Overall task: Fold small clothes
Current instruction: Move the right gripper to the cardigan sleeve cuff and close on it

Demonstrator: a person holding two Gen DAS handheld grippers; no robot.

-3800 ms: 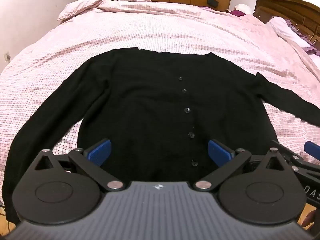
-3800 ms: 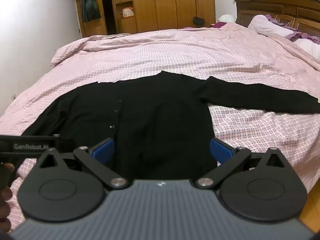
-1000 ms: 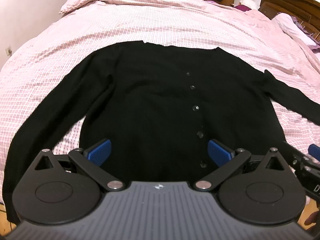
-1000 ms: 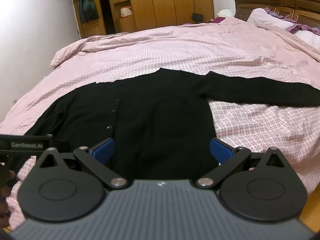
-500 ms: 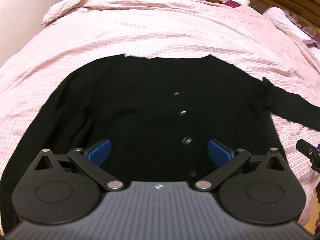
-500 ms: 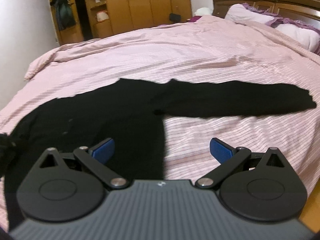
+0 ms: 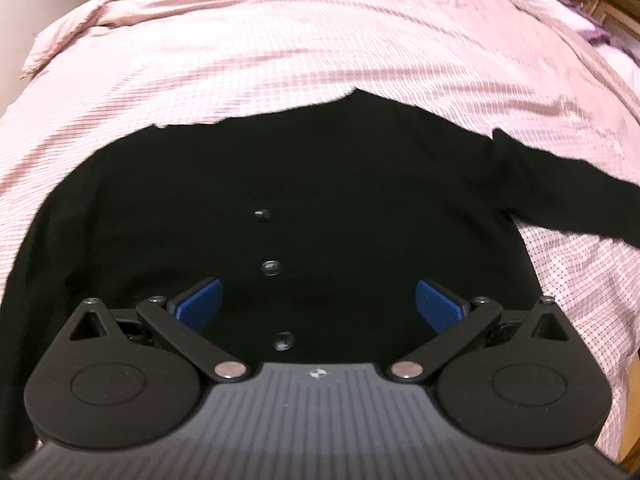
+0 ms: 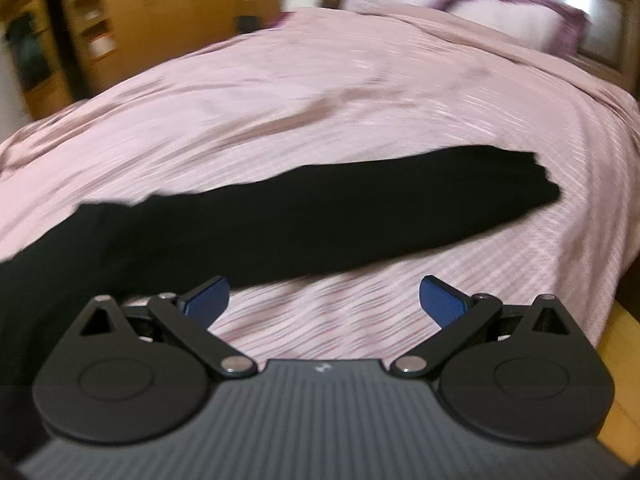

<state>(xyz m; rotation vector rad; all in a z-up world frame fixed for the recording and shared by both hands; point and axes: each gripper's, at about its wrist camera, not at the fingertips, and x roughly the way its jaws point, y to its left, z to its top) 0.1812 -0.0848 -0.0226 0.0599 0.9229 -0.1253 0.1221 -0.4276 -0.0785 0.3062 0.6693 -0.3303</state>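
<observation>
Right, the black cardigan (image 7: 340,200) lies flat and spread out on the pink checked bedspread (image 7: 320,48), close to the bed's near edge, front side up. 3 dark buttons (image 7: 270,268) run in a line down its middle in the left wrist view, the lowest one just ahead of the tool body. The neckline points toward the far side of the bed, ragged against the pink.

The left gripper (image 7: 318,306) hovers over the lower body of the cardigan, jaws spread wide, both blue pads (image 7: 199,305) apart with black knit showing between them. Nothing is pinched. Whether the pads touch the cloth cannot be told from this angle.

Over on the other side, the right gripper (image 8: 324,300) is also wide open and empty. Its view is blurred. The cardigan's right sleeve (image 8: 360,216) stretches straight out across the bedspread toward the right edge of the bed, cuff (image 8: 536,188) lying flat on the pink cloth. That gripper sits just on the near side of the sleeve, its left pad (image 8: 208,298) near the sleeve's lower edge, its right pad over bare bedspread.

The other sleeve hugs the cardigan's left side, running down toward the near left corner in the left wrist view.

Pillows (image 8: 500,20) rest against a dark wooden headboard (image 8: 608,12) at the far right, and wooden wardrobes (image 8: 160,12) stand beyond the bed's far edge.
</observation>
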